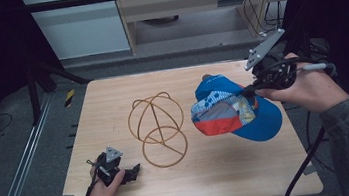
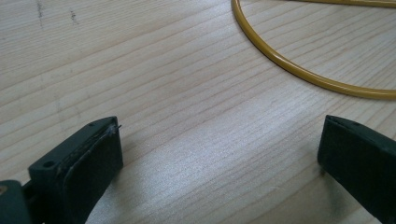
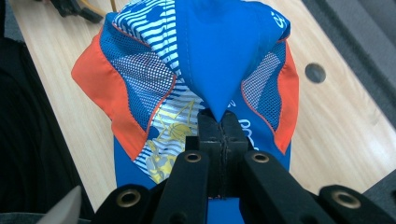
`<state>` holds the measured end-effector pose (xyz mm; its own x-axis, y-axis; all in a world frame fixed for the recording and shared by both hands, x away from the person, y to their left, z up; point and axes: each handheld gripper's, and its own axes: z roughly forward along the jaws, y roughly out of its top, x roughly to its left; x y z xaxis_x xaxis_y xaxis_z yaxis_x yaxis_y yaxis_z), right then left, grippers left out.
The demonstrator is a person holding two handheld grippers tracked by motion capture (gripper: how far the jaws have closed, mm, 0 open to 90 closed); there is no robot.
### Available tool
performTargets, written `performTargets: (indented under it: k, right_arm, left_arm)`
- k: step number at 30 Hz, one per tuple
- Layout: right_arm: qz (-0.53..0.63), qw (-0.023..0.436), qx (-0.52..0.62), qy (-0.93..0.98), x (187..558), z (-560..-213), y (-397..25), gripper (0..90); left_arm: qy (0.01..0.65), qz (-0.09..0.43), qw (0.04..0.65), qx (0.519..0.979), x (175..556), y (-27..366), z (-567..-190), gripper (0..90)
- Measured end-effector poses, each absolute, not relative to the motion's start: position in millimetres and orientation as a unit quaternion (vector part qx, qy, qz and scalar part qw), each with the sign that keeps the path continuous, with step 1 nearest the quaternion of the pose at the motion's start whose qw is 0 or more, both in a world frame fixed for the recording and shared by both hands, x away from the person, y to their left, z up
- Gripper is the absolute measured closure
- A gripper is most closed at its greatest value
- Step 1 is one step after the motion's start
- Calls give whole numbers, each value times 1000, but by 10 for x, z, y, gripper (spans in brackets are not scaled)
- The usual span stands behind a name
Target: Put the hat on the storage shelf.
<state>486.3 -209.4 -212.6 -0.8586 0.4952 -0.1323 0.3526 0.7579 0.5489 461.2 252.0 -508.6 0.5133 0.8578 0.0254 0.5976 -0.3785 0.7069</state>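
Your right gripper point(image 1: 251, 90) has its fingers clenched on the blue cap point(image 1: 237, 109), holding it above the table point(image 1: 212, 179) toward its right edge, while your left gripper point(image 1: 132, 174) rests near the front left corner, fingers spread wide beside the yellow wire frame point(image 1: 158, 122).

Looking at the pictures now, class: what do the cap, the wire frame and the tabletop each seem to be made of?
Cap: woven fabric with mesh panels; stitched seams and tiny holes show.
Wire frame: probably metal rod with a glossy yellow coat, though plastic is possible; it is thin, smooth and shiny.
Tabletop: light wood or wood veneer, matt, with visible grain lines.
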Motion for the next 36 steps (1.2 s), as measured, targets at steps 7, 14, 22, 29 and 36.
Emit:
performTargets:
  k: [7, 14, 22, 29, 36]
  right_arm:
    - [265, 143, 209, 930, 4870, -1944, -1943, 900]
    - [275, 151, 195, 929, 4839, -1853, -1847, 900]
    - [310, 165, 183, 918, 4821, -1763, -1718, 900]
    - [316, 173, 163, 918, 4884, -1655, -1453, 900]
    - [322, 173, 143, 920, 4985, -1553, -1155, 900]
  left_arm:
    - [453, 199, 329, 804, 4612, 2517, -5088, 0]
    - [454, 199, 330, 803, 4612, 2515, -5090, 0]
    - [453, 199, 329, 805, 4612, 2517, -5088, 0]
    - [453, 200, 331, 803, 4611, 2513, -5090, 0]
    - [452, 199, 330, 804, 4611, 2513, -5090, 0]
